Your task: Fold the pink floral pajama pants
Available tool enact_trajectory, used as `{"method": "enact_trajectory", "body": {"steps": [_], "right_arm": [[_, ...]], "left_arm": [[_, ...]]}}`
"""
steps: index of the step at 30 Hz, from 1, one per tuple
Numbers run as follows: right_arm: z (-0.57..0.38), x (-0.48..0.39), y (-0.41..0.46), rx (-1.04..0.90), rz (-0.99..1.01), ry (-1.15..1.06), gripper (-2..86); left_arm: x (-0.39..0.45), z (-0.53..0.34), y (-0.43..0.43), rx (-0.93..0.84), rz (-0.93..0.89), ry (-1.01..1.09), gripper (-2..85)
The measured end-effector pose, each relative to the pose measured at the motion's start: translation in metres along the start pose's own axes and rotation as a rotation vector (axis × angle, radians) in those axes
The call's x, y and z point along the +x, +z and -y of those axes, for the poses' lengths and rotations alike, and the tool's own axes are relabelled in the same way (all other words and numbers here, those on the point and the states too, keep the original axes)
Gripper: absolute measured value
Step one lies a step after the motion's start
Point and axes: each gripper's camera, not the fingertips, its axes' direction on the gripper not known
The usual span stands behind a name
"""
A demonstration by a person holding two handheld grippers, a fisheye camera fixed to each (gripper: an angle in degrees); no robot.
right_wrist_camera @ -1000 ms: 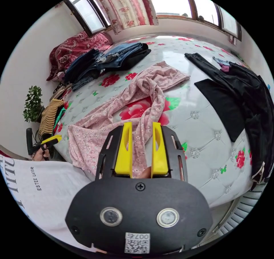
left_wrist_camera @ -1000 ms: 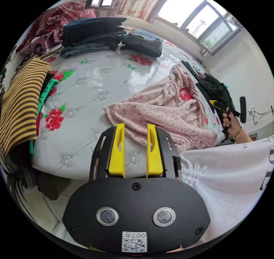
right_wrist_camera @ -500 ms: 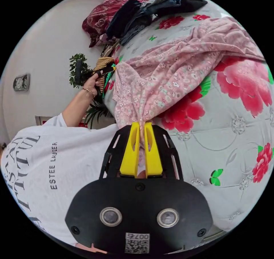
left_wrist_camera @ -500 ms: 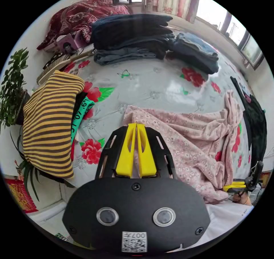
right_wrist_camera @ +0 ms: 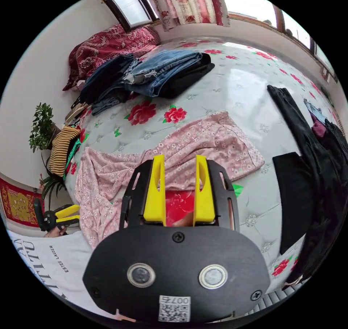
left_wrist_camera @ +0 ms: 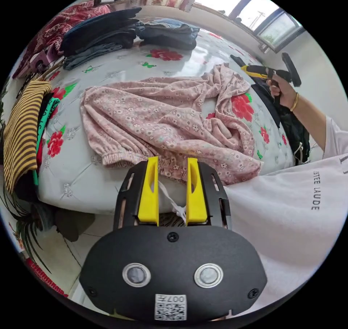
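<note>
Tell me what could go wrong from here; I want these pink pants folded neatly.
The pink floral pajama pants lie bunched and twisted, so a fold now may trap wrinkles. A white drawstring dangles between the jaws of the open left hand-held gripper and could snag. The waistband sits at the bed edge; the pants might slide off.
</note>
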Motion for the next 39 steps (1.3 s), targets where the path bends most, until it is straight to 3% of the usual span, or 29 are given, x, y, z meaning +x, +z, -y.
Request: {"method": "enact_trajectory", "body": {"steps": [2, 6, 9, 13, 18, 23, 28, 31, 33, 36, 39], "right_arm": [[0.020, 0.006, 0.025, -0.063, -0.003, 0.020, 8.9], [0.031, 0.027, 0.065, -0.193, 0.029, 0.075, 4.5], [0.011, 0.052, 0.009, 0.004, 0.071, 0.095, 1.7], [-0.066, 0.101, -0.077, 0.213, 0.012, 0.160, 0.9], [-0.215, 0.188, -0.093, 0.001, -0.058, 0.431, 2.8], [-0.280, 0.185, -0.112, 0.058, -0.068, 0.516, 5.2], [-0.225, 0.113, -0.087, 0.059, 0.169, 0.191, 6.2], [-0.180, 0.017, -0.065, 0.007, 0.344, -0.134, 6.3], [-0.163, -0.064, -0.058, -0.030, 0.470, -0.355, 6.5], [-0.165, -0.144, -0.068, -0.020, 0.503, -0.550, 7.2], [-0.180, -0.183, -0.079, -0.001, 0.482, -0.580, 8.2]], "left_arm": [[0.010, 0.021, 0.031, -0.116, 0.058, 0.026, 11.5], [0.018, 0.045, 0.040, -0.145, 0.164, 0.072, 10.3], [-0.013, 0.050, 0.036, -0.134, 0.258, -0.022, 7.2], [-0.095, 0.024, 0.021, -0.211, 0.560, -0.246, 3.0], [-0.149, -0.036, -0.014, -0.108, 0.376, -0.471, 4.9], [-0.161, -0.103, -0.039, 0.040, 0.095, -0.629, 12.3], [-0.161, -0.100, -0.025, -0.025, 0.106, -0.532, 12.3], [-0.153, -0.071, -0.014, -0.116, 0.138, -0.391, 5.8], [-0.141, -0.051, -0.021, -0.060, 0.026, -0.290, 2.5], [-0.123, -0.019, -0.050, 0.116, -0.230, -0.225, 2.0], [-0.096, 0.013, -0.070, 0.211, -0.351, -0.110, 3.6]]}}
